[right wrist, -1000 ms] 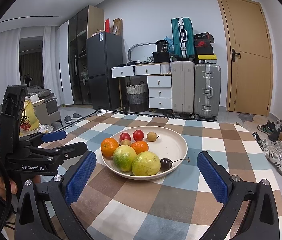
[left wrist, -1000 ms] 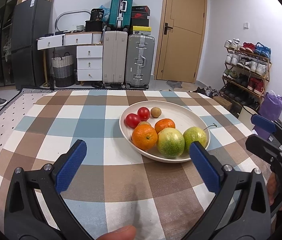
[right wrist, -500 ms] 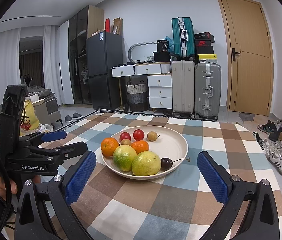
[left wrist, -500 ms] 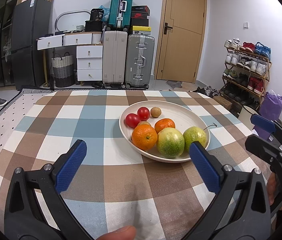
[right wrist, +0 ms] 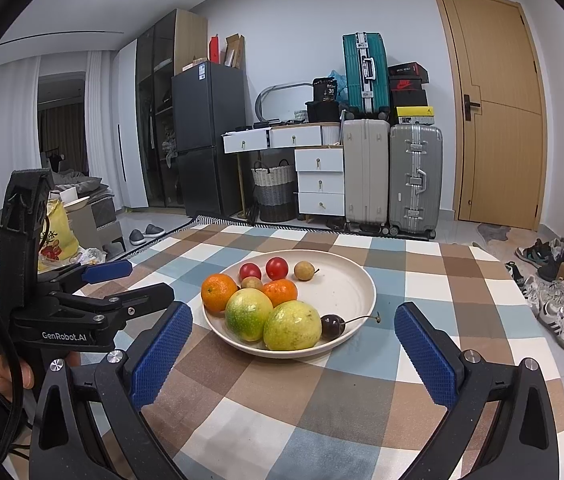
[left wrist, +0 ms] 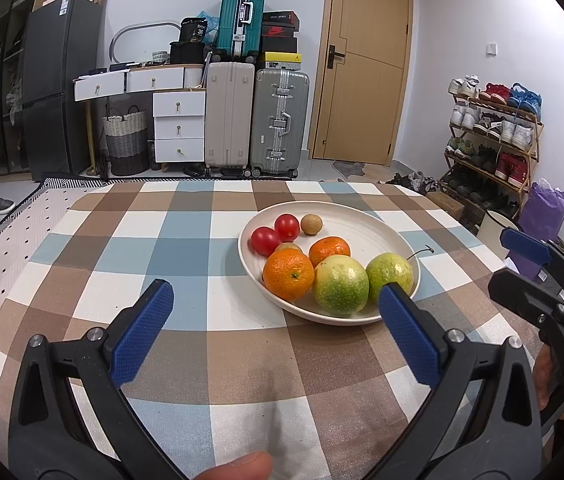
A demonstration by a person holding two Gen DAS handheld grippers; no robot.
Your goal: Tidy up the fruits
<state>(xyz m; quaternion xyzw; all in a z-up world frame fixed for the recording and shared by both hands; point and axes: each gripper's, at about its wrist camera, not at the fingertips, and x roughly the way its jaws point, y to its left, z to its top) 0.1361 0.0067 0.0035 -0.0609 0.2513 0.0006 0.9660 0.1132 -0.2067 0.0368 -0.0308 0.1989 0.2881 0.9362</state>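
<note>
A cream plate [left wrist: 365, 222] [right wrist: 345, 280] sits on the checked tablecloth and holds fruit: two oranges [left wrist: 286, 274] [right wrist: 218, 292], two green-yellow round fruits [left wrist: 339, 286] [right wrist: 291, 326], two red tomatoes [left wrist: 264, 239] [right wrist: 276, 268], a small tan fruit [left wrist: 311, 224] [right wrist: 305, 270] and a dark cherry [right wrist: 331, 326]. My left gripper [left wrist: 276, 330] is open and empty, just short of the plate's near rim. My right gripper [right wrist: 291, 356] is open and empty, also in front of the plate. Each gripper shows in the other's view: the right one [left wrist: 537, 280], the left one [right wrist: 118, 284].
The table [left wrist: 130, 240] carries a brown, blue and white checked cloth. Behind it stand suitcases [left wrist: 280, 120], white drawers [left wrist: 178, 120], a black fridge [left wrist: 58, 80] and a wooden door [left wrist: 361, 64]. A shoe rack [left wrist: 489, 132] stands to the right.
</note>
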